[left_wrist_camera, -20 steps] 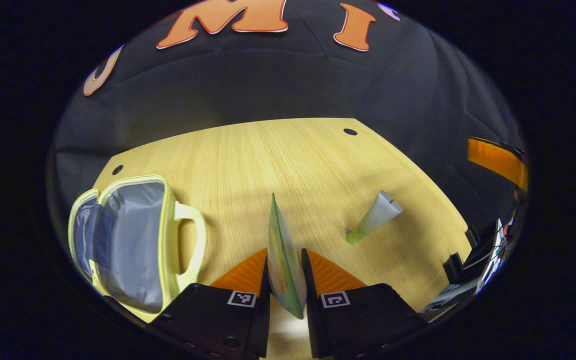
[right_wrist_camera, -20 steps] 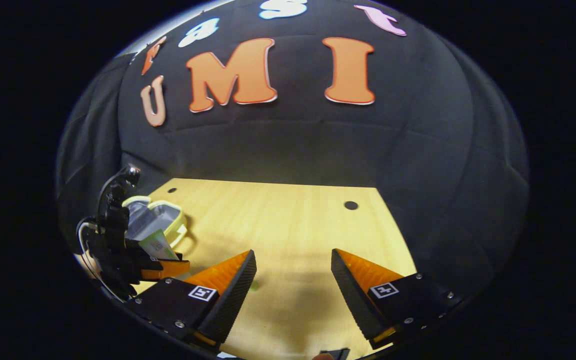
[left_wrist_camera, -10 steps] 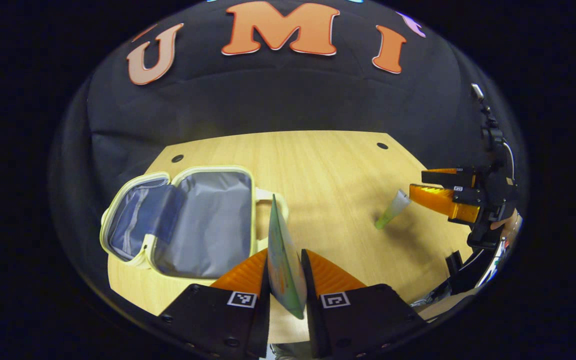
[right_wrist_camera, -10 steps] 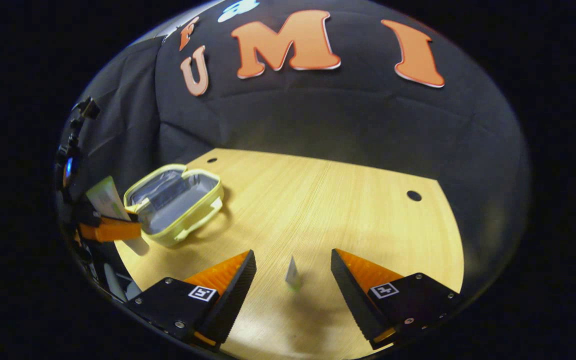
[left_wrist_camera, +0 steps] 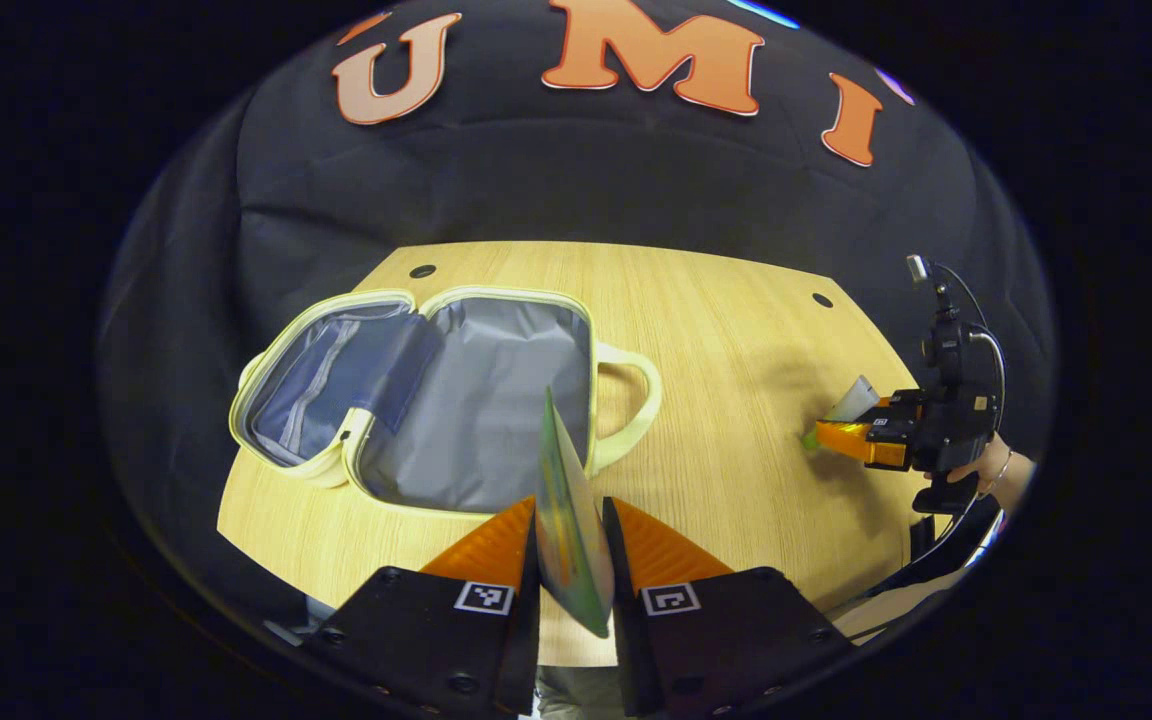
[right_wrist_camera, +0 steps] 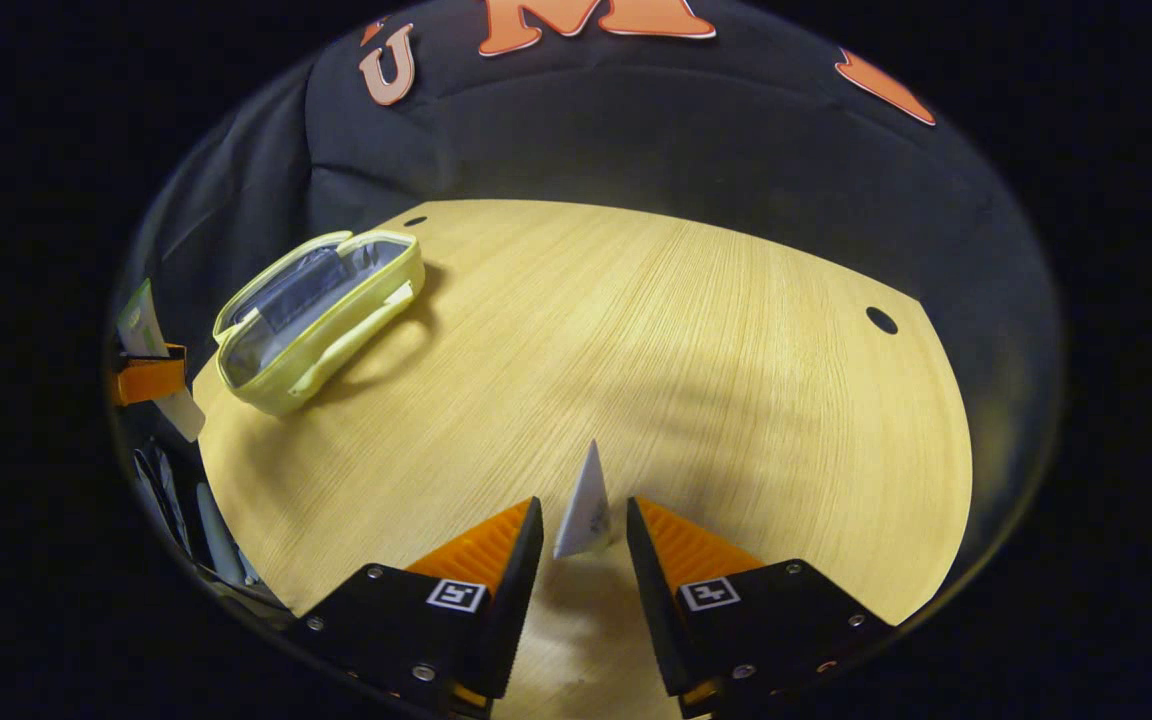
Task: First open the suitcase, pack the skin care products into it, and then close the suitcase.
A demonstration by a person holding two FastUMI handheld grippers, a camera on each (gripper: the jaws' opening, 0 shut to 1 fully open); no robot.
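Left gripper (left_wrist_camera: 570,545) is clamped on a flat green sachet (left_wrist_camera: 566,520), thin, edge-on betw both fingers, pointed top, glossy w/ yellow-orange print on its face. It's held above the near table edge, just in front of the case (left_wrist_camera: 436,400).

Case lies open flat on the table (left_wrist_camera: 736,340): soft pale-yellow fabric shell, rounded corners, grey smooth lining, a blue-grey inner pocket in the left half, loop handle on the right side. In right gripper view the case (right_wrist_camera: 321,315) sits far left.

Table is light wood, fine straight grain, round dark holes near the back corners.

Right gripper (right_wrist_camera: 584,535): fingers narrow, either side of a small tube (right_wrist_camera: 586,505), white tapered crimped end up; gaps show both sides, so can't tell if pressing. Ribbed inner faces on the fingers. In left gripper view the tube (left_wrist_camera: 851,400) lies at that gripper (left_wrist_camera: 836,432), white end up, green cap low; a hand (left_wrist_camera: 986,468) holds it.
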